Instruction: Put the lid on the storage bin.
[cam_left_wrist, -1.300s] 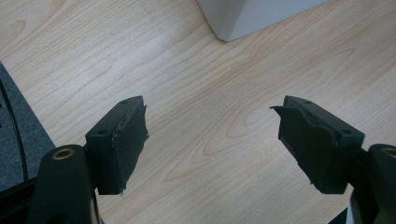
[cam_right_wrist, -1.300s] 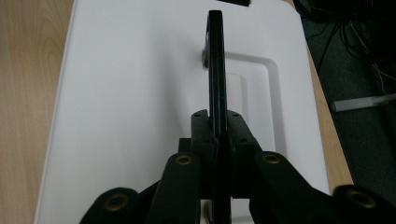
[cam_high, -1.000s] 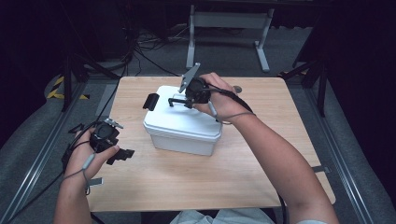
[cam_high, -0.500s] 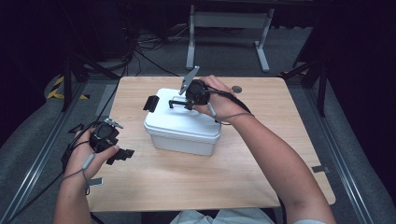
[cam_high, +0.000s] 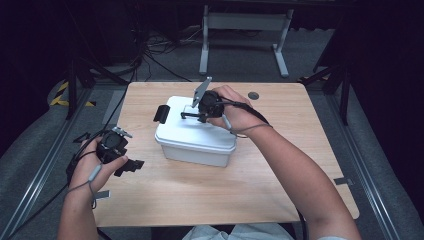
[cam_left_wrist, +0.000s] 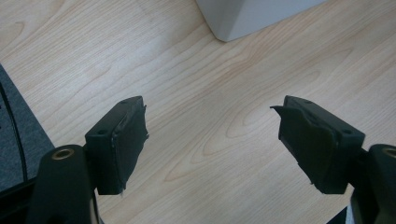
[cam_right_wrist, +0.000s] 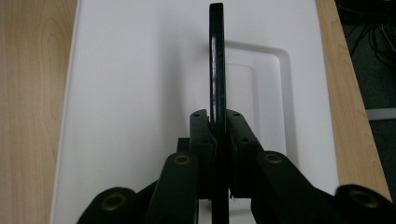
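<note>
Right tongs (cam_right_wrist: 218, 135): matte black jaws clamped on the thin, flat black handle (cam_right_wrist: 216, 60) standing edge-on above the lid.
Left tongs (cam_left_wrist: 212, 140): jaws spread wide, holding nothing, over bare worktop (cam_left_wrist: 196, 93).
Box (cam_high: 195, 132): smooth white plastic, rectangular, rounded corners, directly under right tongs, beyond left tongs.
Worktop: pale wood grain.
</note>
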